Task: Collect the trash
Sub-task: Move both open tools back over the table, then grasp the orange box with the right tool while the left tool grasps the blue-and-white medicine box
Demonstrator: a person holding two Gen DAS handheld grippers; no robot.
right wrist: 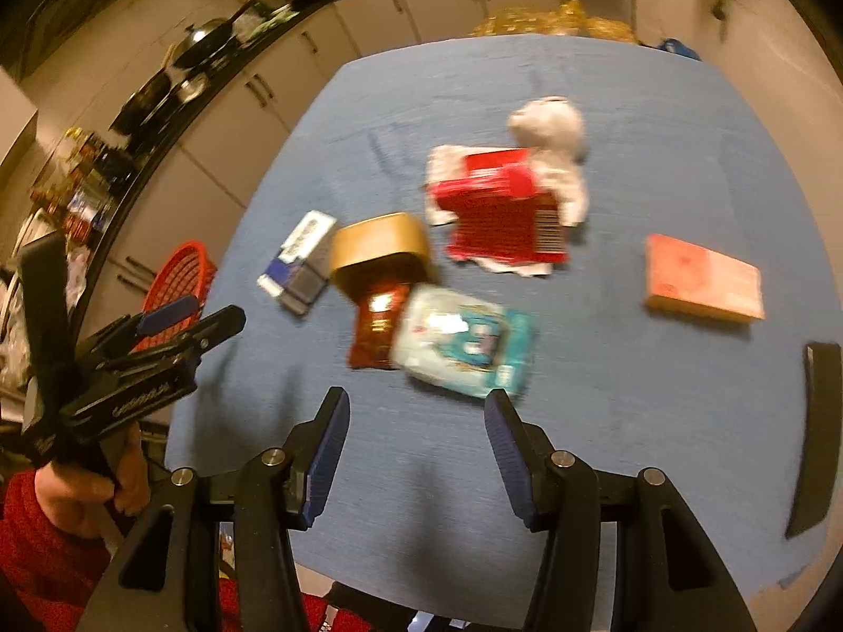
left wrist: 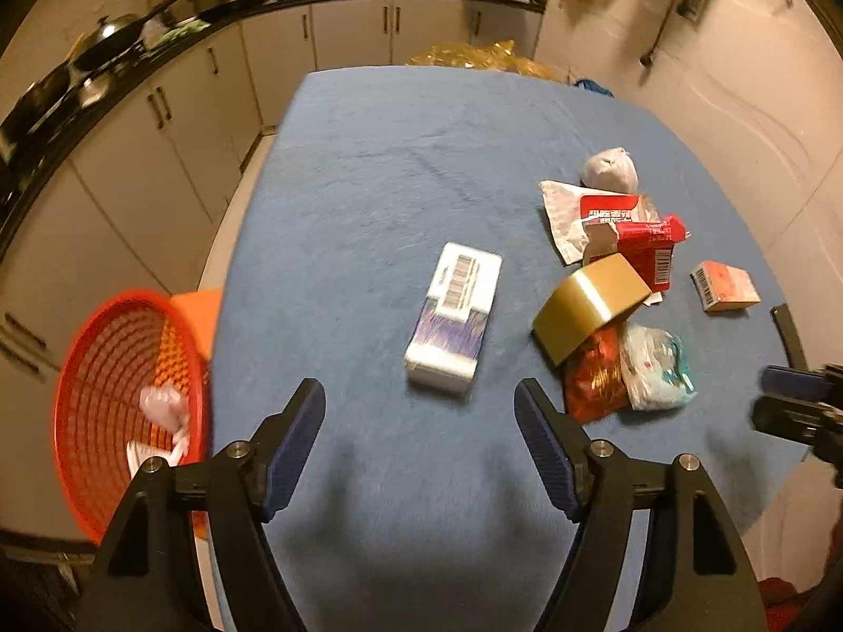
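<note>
Trash lies on the blue table [left wrist: 369, 184]: a white and blue box [left wrist: 454, 318], a gold tape roll [left wrist: 590, 305], a red foil wrapper [left wrist: 595, 379], a teal and white packet [left wrist: 656, 368], a torn red carton [left wrist: 637, 242], a white wad [left wrist: 610, 168] and a small pink box [left wrist: 726, 285]. My left gripper [left wrist: 419, 411] is open and empty, just short of the white and blue box. My right gripper [right wrist: 416, 421] is open and empty, just short of the teal packet [right wrist: 466, 347]. A red mesh basket [left wrist: 121, 400] at the table's left edge holds some white scraps.
Kitchen cabinets and a counter with pans [left wrist: 100, 47] run along the left and back. A black flat object [right wrist: 814, 432] lies at the table's right edge. The left gripper shows in the right wrist view [right wrist: 174, 332], the right gripper in the left wrist view [left wrist: 801, 405].
</note>
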